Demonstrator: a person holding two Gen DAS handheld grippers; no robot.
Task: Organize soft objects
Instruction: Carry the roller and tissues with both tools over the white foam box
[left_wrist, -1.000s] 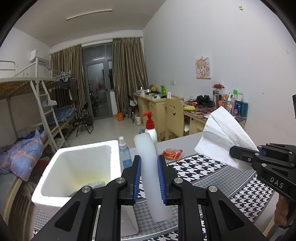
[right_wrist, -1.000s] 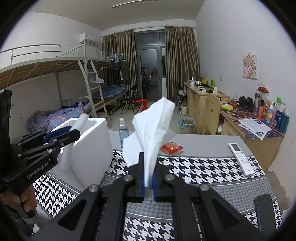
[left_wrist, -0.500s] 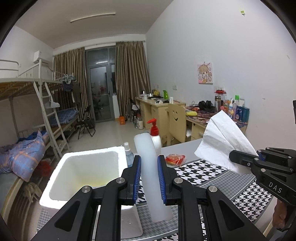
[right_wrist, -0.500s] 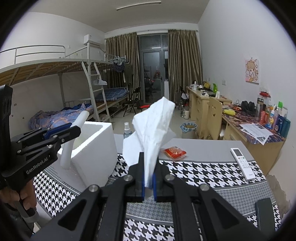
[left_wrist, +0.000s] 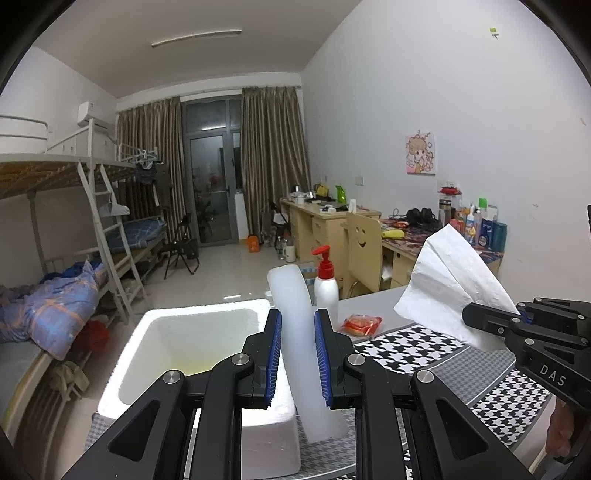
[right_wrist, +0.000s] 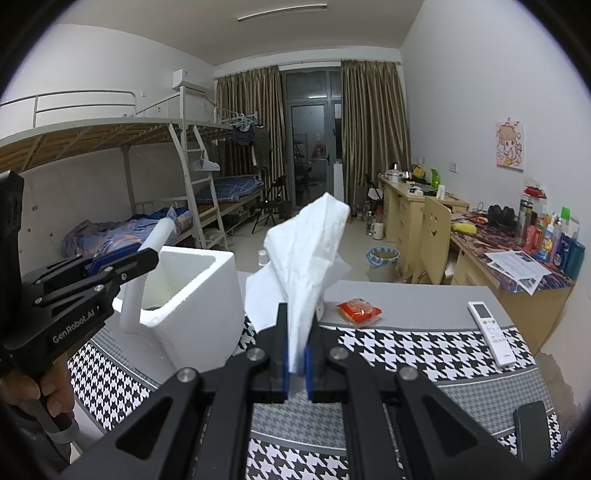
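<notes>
Both pairs of jaws are clamped on soft things. The left gripper (left_wrist: 298, 354) pinches a white foam strip (left_wrist: 295, 317) about midway along its length, so the strip stands nearly upright, its rounded top leaning a little to the left. It looks spongy and faintly translucent, and the blue ribbed pads (left_wrist: 274, 354) press into its sides. The right gripper (right_wrist: 296, 363) is closed tight on the lower edge of a white paper tissue (right_wrist: 314, 258), which fans up into a crumpled, creased peak, limp and thin enough to flop over. Both things are held up in the air, near the open white foam box (left_wrist: 192, 317), likely so that each can be dropped into it in turn. The box is thick-walled, grainy polystyrene, with a yellowish stain on the floor inside. It sits on the left part of a table under a black-and-white houndstooth cloth (right_wrist: 406, 343). Farther back lie a red snack packet (right_wrist: 359, 309) and a white remote control (right_wrist: 489, 328), and a red-capped pump bottle (left_wrist: 325, 280) stands just beyond the box.
</notes>
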